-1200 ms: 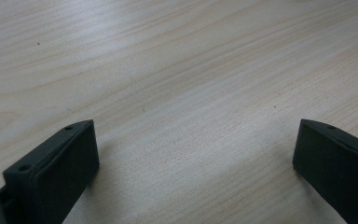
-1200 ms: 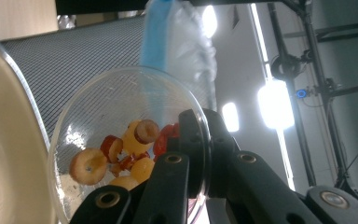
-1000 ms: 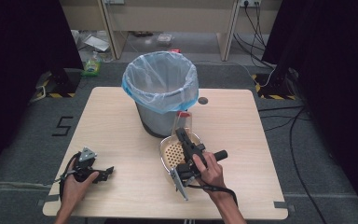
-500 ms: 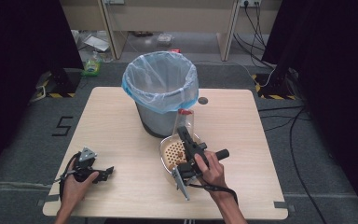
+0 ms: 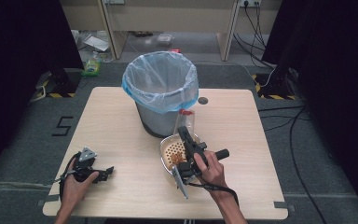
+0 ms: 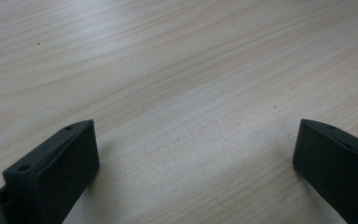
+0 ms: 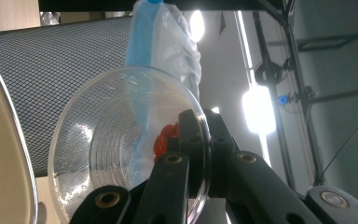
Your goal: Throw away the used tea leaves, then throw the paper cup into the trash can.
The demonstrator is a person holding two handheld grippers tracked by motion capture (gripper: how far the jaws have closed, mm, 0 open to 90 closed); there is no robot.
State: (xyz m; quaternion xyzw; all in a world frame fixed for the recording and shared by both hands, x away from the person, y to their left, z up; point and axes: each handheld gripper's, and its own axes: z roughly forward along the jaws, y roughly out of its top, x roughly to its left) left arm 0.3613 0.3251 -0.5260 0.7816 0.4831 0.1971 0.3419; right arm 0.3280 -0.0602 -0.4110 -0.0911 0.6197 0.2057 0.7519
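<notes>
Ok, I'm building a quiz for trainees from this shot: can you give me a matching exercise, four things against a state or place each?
Things:
1. bin
2. clear cup
3. left claw
4. cream strainer bowl

States or places:
A. open, over bare tabletop
B. lined with a blue bag
C. holds brownish scraps, in front of the bin
D. pinched at its rim by the right claw

Pairs: 1-B; 2-D; 3-A; 4-C

A light wooden table (image 5: 121,121) carries a lined mesh bin (image 5: 161,93) at centre and a cream strainer bowl (image 5: 168,151) nearer.
</notes>
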